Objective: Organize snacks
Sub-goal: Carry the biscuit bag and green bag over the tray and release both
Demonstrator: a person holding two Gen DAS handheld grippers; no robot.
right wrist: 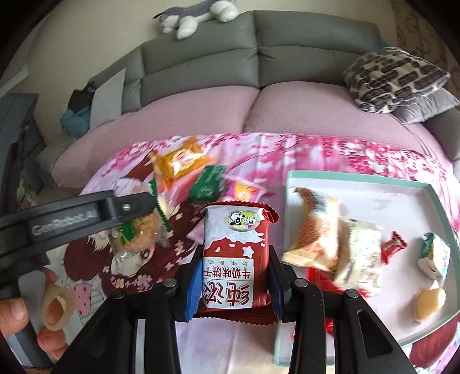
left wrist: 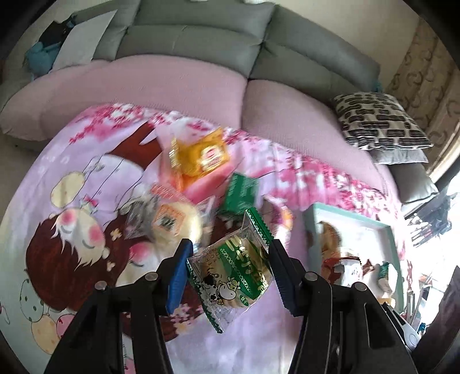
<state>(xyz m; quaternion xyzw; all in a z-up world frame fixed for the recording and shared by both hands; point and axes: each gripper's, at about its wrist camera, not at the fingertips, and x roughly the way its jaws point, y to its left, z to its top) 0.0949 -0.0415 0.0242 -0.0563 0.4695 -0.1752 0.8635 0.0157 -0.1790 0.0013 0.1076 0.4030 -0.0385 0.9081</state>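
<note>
My left gripper [left wrist: 230,247] is shut on a clear green-edged biscuit packet [left wrist: 235,270] with cartoon cows, held above the pink cartoon cloth [left wrist: 72,172]. My right gripper [right wrist: 234,253] is shut on a red-and-white milk biscuit packet [right wrist: 235,253], upright between the blue pads. The left gripper with its green packet [right wrist: 156,207] also shows at the left of the right wrist view. More snacks lie on the cloth: an orange packet [left wrist: 198,156], a dark green packet [left wrist: 240,192] and a round cake in clear wrap [left wrist: 169,221]. A teal-rimmed white tray [right wrist: 359,175] at the right holds several snacks.
The cloth-covered surface stands in front of a grey sofa [right wrist: 258,57] with pink seat cushions. A black-and-white patterned pillow [left wrist: 379,120] lies at the sofa's right end, and a plush toy [right wrist: 198,14] on its backrest. A person's fingers [right wrist: 51,310] show at lower left.
</note>
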